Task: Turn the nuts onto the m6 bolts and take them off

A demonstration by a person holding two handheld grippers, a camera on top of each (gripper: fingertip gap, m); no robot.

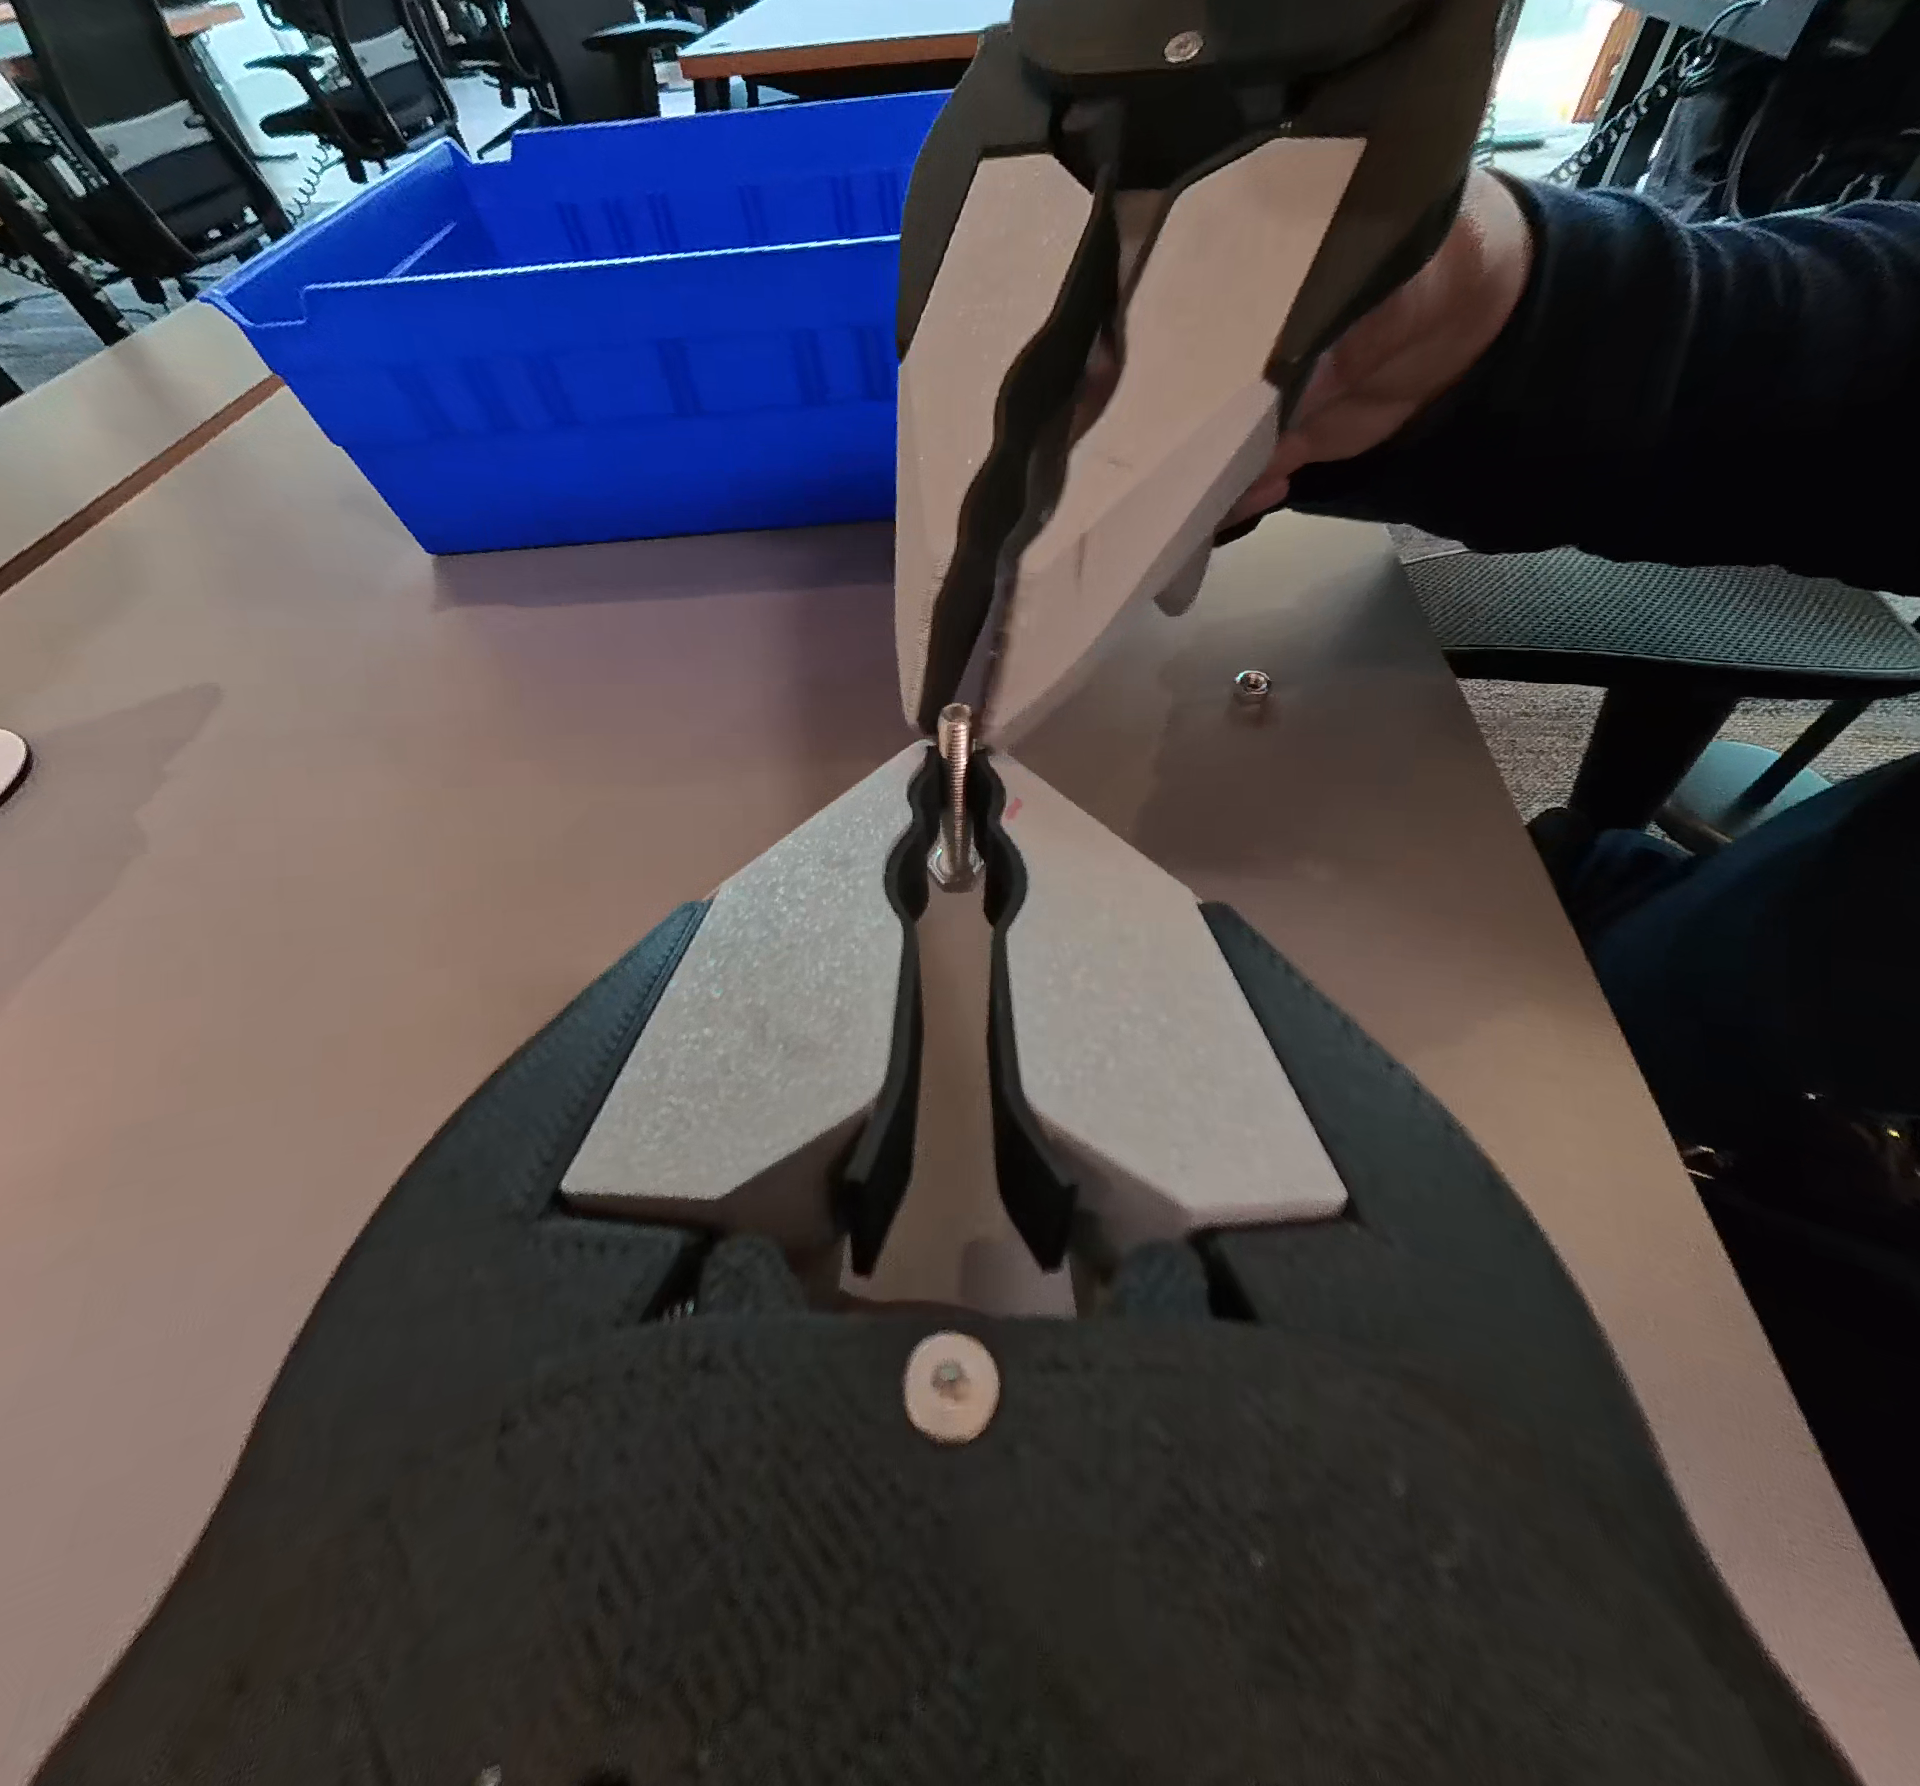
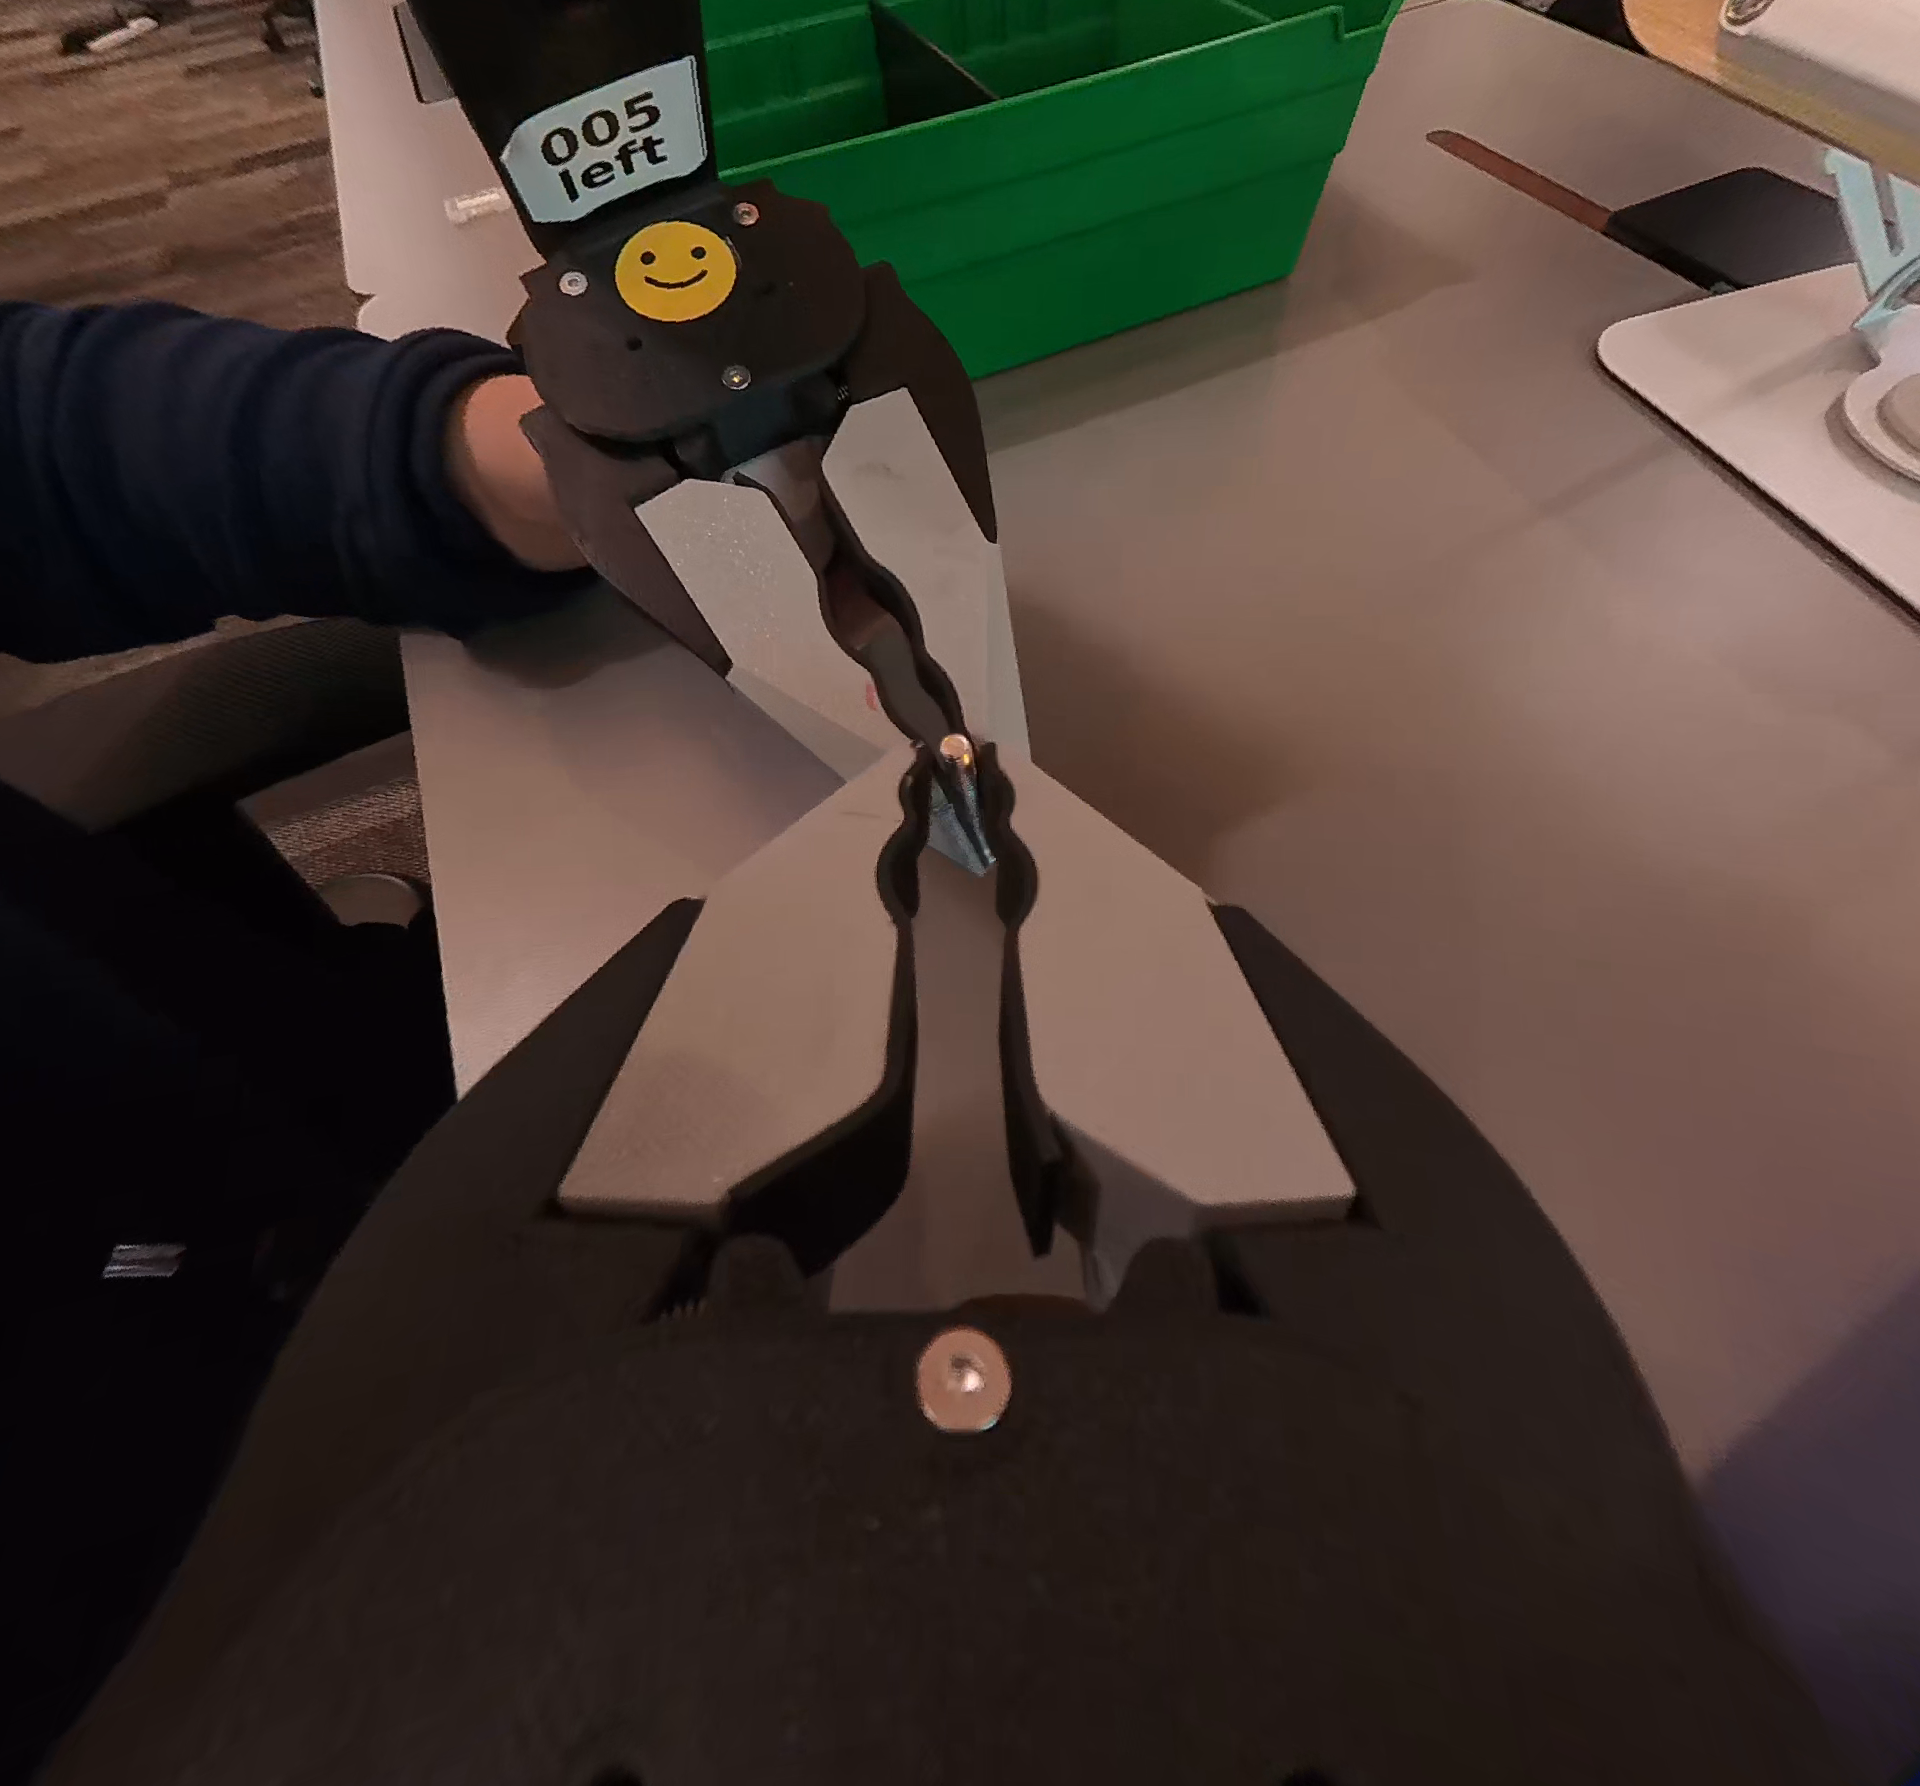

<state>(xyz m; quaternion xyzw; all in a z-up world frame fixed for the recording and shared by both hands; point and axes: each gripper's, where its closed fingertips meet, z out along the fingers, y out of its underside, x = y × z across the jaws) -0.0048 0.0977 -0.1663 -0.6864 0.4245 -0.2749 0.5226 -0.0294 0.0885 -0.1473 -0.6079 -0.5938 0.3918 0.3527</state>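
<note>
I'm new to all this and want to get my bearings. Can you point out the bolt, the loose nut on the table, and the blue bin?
bolt (image 1: 953, 780): left wrist view, on its threaded shank.
loose nut (image 1: 1252, 686): left wrist view, on its top face.
blue bin (image 1: 582, 417): left wrist view, on its front wall.

The small silver metal bolt (image 1: 954, 780) sits between the two grippers' tips. A loose little silver nut (image 1: 1251, 686) lies on the smooth grey table (image 1: 416, 801) to its right. The big blue plastic bin (image 1: 582, 334) stands behind.
</note>
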